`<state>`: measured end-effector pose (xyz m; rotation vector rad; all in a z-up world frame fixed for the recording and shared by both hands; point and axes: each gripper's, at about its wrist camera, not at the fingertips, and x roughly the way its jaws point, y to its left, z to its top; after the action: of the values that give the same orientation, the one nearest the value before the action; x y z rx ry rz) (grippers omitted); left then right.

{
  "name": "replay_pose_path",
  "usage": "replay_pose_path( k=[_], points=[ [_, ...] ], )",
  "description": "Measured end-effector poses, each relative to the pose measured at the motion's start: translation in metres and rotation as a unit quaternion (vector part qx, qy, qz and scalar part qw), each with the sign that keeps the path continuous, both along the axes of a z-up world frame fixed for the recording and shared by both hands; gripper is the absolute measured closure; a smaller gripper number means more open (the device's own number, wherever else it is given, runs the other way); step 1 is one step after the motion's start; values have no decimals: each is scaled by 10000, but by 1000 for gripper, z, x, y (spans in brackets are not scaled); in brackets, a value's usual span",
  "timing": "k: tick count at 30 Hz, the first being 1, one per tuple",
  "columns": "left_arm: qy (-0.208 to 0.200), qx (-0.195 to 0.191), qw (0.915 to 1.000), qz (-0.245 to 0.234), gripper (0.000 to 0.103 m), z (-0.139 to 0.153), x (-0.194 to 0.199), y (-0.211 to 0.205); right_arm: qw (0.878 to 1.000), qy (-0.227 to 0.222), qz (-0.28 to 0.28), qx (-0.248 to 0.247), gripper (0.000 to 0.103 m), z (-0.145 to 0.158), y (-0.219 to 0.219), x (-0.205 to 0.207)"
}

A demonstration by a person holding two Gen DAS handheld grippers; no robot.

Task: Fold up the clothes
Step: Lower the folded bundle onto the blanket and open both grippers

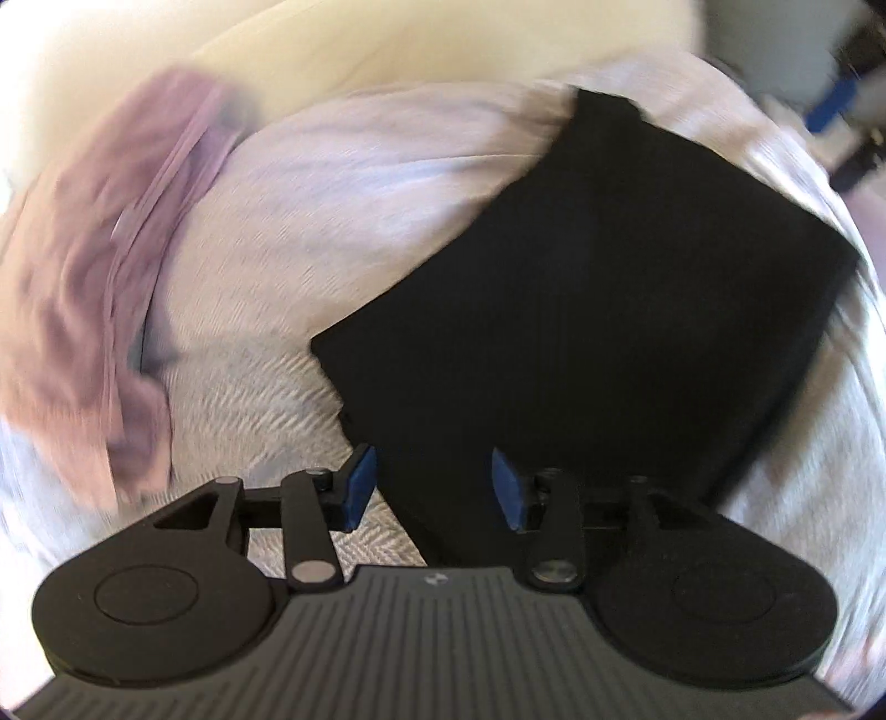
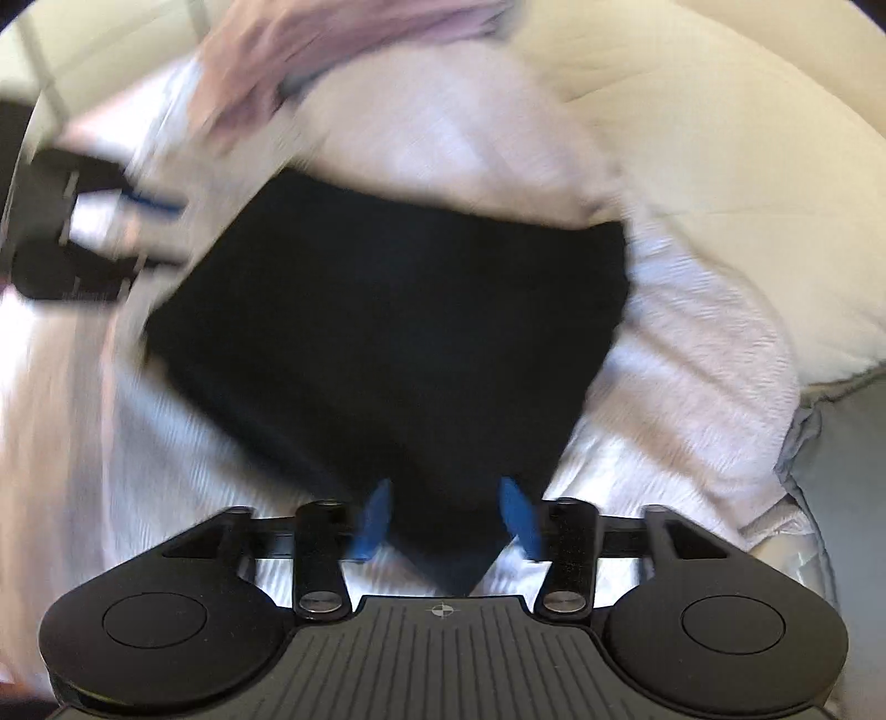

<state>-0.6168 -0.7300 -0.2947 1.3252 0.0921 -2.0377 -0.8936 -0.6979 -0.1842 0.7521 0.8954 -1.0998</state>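
Observation:
A black garment [image 1: 609,288], folded into a flat rectangle, lies on a white textured bedspread [image 1: 288,232]. My left gripper [image 1: 433,488] hovers over its near edge, open, its blue pads apart and pressing on nothing. In the right wrist view the same black garment [image 2: 387,332] points a corner toward me. My right gripper [image 2: 446,519] is open over that corner, and the cloth lies below the pads without being pinched. The left gripper [image 2: 160,230] shows blurred at the garment's left side.
A crumpled mauve garment [image 1: 94,288] lies to the left on the bedspread and appears at the top as the mauve garment [image 2: 332,44]. Cream bedding [image 2: 720,138] rises behind. A grey cushion [image 2: 847,471] sits at the right edge.

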Motion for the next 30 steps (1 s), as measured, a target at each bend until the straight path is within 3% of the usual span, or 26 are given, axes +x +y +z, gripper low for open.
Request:
replay_pose_path(
  k=[5, 10, 13, 15, 18, 23, 26, 29, 30],
  points=[
    [421, 536, 9951, 712, 60, -4, 18, -28, 9972, -430, -614, 8, 36, -18, -31, -19],
    [593, 584, 9951, 540, 60, -17, 21, -48, 9873, -814, -1209, 640, 36, -52, -37, -23],
    [754, 683, 9925, 685, 60, -23, 21, -63, 9846, -731, -1286, 935, 36, -63, -28, -17],
    [915, 812, 9892, 808, 60, -25, 21, -76, 9854, -731, -1312, 805, 36, -57, -24, -17],
    [1123, 1030, 9838, 945, 60, -31, 19, -99, 9819, -1079, -1529, 309, 36, -42, -32, -28],
    [1300, 1302, 9769, 1085, 60, -44, 8, -130, 9772, -1342, -1621, -283, 36, -37, -96, -50],
    [1199, 1410, 9761, 1134, 61, -54, 2, -139, 9732, -1403, -1806, -235, 36, -56, -139, -66],
    [1164, 1447, 9750, 1219, 60, -60, 2, -145, 9607, -1768, -2126, 252, 73, -88, -181, -84],
    [1148, 1443, 9750, 1240, 59, -60, 2, -146, 9577, -1861, -2176, 299, 73, -94, -190, -88]
  ],
)
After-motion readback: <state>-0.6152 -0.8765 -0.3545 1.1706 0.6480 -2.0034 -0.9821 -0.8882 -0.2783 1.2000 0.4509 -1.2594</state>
